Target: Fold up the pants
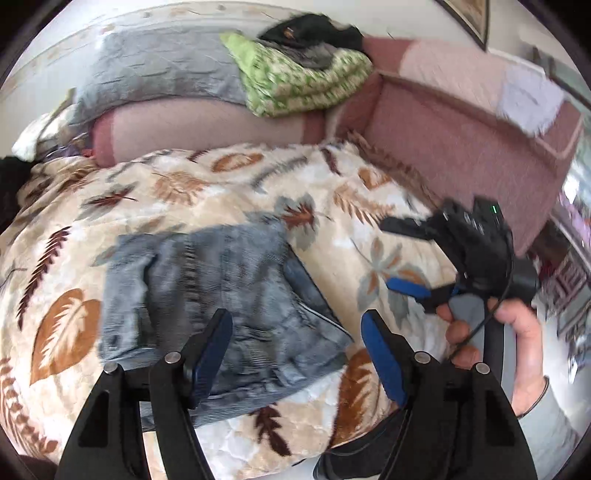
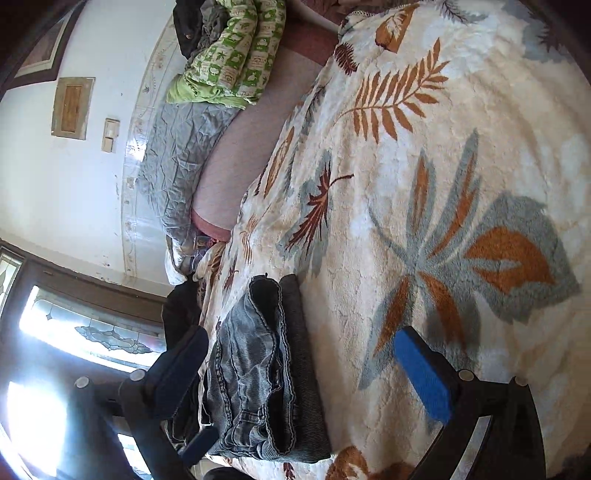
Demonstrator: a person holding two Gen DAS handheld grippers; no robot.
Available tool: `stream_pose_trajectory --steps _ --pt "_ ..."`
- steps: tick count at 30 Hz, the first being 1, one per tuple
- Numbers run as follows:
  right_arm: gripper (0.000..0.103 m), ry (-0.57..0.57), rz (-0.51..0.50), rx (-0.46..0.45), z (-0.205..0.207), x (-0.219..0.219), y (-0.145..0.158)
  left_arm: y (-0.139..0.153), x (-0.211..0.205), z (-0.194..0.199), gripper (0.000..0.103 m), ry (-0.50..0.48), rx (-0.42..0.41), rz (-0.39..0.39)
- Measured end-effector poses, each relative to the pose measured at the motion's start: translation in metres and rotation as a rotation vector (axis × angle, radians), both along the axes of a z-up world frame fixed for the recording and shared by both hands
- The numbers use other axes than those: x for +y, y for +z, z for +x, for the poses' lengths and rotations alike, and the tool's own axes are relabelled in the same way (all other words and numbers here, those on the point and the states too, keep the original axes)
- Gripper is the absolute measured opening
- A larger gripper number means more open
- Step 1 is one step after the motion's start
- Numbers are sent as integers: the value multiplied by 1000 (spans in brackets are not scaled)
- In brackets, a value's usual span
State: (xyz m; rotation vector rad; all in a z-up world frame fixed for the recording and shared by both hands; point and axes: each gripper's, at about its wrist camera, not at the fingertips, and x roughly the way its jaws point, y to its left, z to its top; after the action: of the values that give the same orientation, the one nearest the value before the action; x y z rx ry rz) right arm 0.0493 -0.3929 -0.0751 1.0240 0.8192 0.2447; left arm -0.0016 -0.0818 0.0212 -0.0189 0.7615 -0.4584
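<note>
Grey-blue corduroy pants (image 1: 221, 299) lie folded into a compact stack on a cream blanket with leaf prints (image 1: 177, 184). My left gripper (image 1: 295, 325) is open above the near edge of the stack, holding nothing. My right gripper (image 1: 406, 258) is seen to the right in the left wrist view, open, held in a hand, off the pants. In the right wrist view the folded pants (image 2: 258, 373) lie on the blanket (image 2: 424, 184) between my right gripper's open fingers (image 2: 303, 354), tilted sideways, with stacked layers and the waistband showing.
A green patterned quilt (image 1: 295, 81) and dark clothes (image 1: 314, 33) sit on a grey cover (image 1: 155, 70) at the back. A pink sofa arm (image 1: 461, 140) borders the right. A window (image 2: 74, 332) is at the lower left of the right wrist view.
</note>
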Motion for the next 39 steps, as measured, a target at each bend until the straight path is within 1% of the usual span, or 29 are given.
stream_pose_trajectory --steps 1,3,4,5,7,8,9,10,11,13,14,15,16,17,18,19,21,22,24,25,27,29,31,33,35,38,39 --pt "102 14 3 -11 -1 2 5 6 24 2 74 78 -23 -16" --pt "102 86 54 -51 -3 17 16 4 67 13 74 240 -43 2" --pt "102 139 78 -65 -5 30 23 -3 86 22 74 310 -21 25" --pt "102 198 98 -72 -5 45 28 -14 103 33 74 362 19 40" --pt "102 305 143 -74 -2 75 36 -35 126 48 74 419 95 25" --pt "102 336 172 -62 0 87 36 -43 130 51 74 420 125 19" --pt "102 354 203 -44 2 96 33 -50 129 52 74 406 139 18" --pt "102 353 211 -20 2 100 27 -56 124 53 74 379 145 23" --pt "102 331 195 19 2 101 18 -62 117 54 74 358 149 46" --pt "102 262 125 141 -3 96 -14 -75 102 56 74 335 160 136" --pt "95 244 163 167 -6 92 -32 -78 96 58 74 324 152 164" --pt "91 212 205 152 -10 86 -38 -77 94 56 74 325 134 184" --pt "90 198 228 154 -13 82 -36 -74 94 57 74 316 127 194" --pt "90 196 204 163 -14 82 -28 -71 94 57 74 304 120 199" --pt "92 196 150 167 -14 84 -19 -66 98 57 74 299 106 188" --pt "92 204 110 162 -13 88 -9 -60 103 56 74 300 87 145" --pt "92 235 127 139 -13 96 4 -56 116 58 74 316 85 37" --pt "92 236 131 142 -13 98 8 -59 118 60 74 319 105 14" --pt "92 224 130 177 -13 105 9 -75 113 66 74 285 152 27" --pt "92 221 152 197 -12 109 7 -81 112 65 74 289 140 28" --pt "92 210 178 226 -14 114 2 -83 113 60 74 296 112 1" --pt "92 203 162 240 -13 119 -3 -84 115 62 74 288 125 -29" --pt "91 161 143 288 -11 119 -14 -88 118 64 75 283 140 -59" --pt "77 120 177 327 -11 114 -28 -90 120 64 75 284 151 -81" --pt "70 106 174 330 -11 113 -31 -90 120 64 75 283 149 -82" --pt "58 121 99 360 -7 115 -26 -90 118 62 75 280 135 -66" --pt "50 127 68 369 -5 116 -25 -90 117 62 75 277 133 -62"
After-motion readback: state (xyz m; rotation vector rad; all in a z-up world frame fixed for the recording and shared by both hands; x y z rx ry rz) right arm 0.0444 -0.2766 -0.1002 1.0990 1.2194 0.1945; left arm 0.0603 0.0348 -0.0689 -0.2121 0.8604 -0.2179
